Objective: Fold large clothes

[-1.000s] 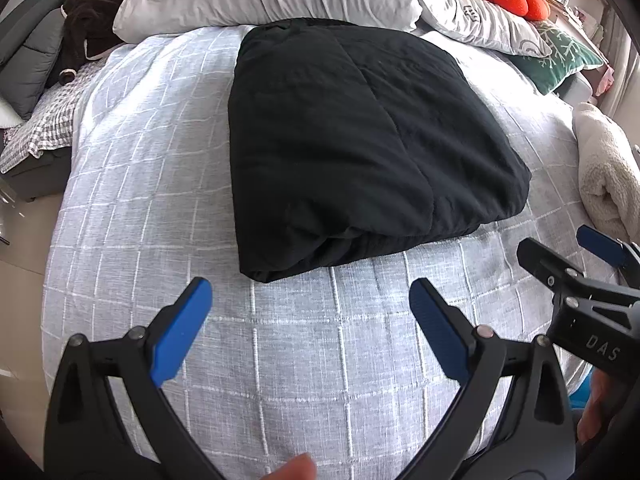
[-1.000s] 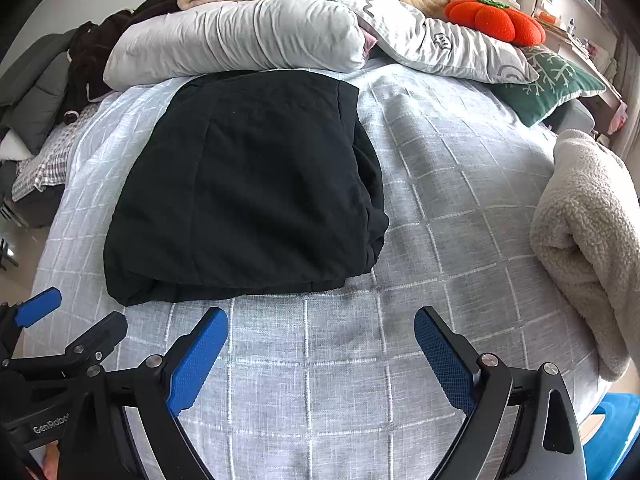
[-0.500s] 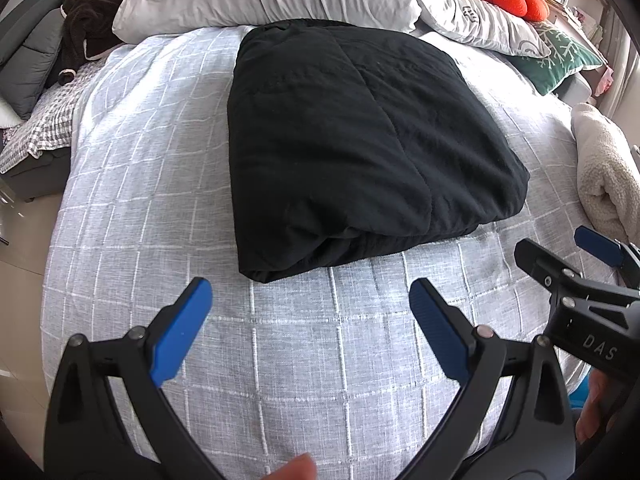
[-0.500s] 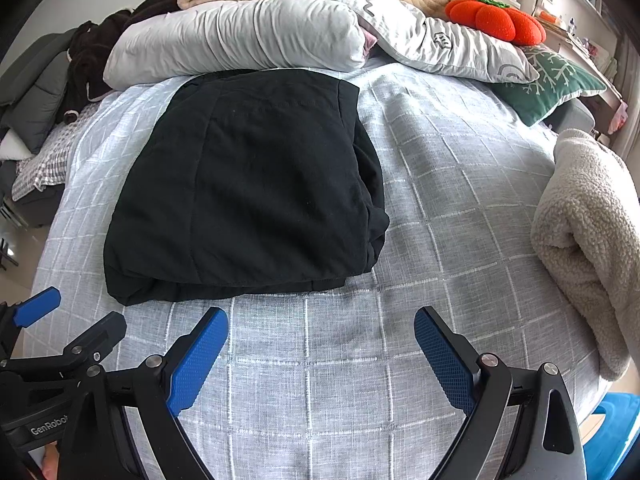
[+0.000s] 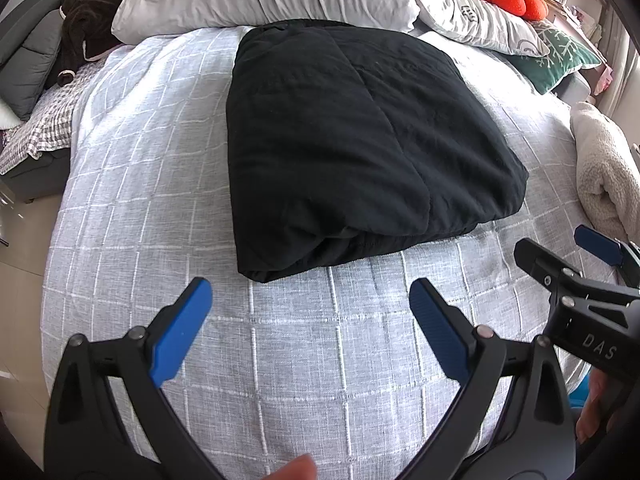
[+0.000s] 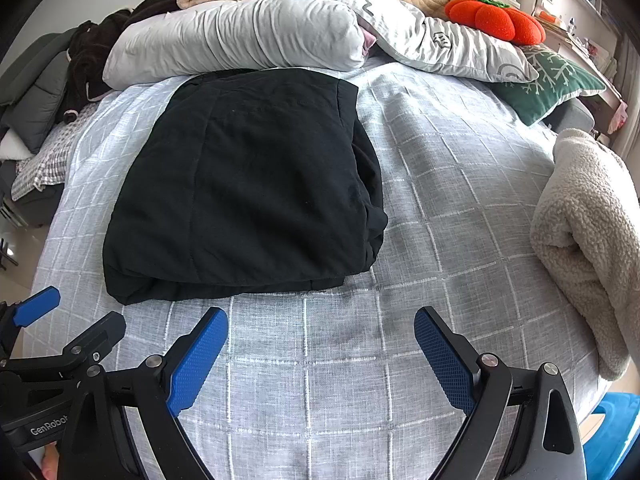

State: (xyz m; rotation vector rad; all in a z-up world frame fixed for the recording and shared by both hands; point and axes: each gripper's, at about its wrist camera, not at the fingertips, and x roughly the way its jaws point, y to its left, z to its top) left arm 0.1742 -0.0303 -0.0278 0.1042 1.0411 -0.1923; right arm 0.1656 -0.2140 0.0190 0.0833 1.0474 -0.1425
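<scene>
Covering the bed, grey checked bedspread [image 6: 420, 216] under folded black garment [image 6: 248, 196]; both tools [image 5: 310, 316] [image 6: 320, 344] agape.

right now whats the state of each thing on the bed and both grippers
black garment: folded into a thick rectangle, lying flat on the bedspread, held by nothing
left gripper: open, empty, short of the garment's near edge
right gripper: open, empty, above bare bedspread
cream fleece: bundled at the bed's right edge
grey pillow: lying behind the garment
pumpkin cushion: resting on the far pillows
</scene>
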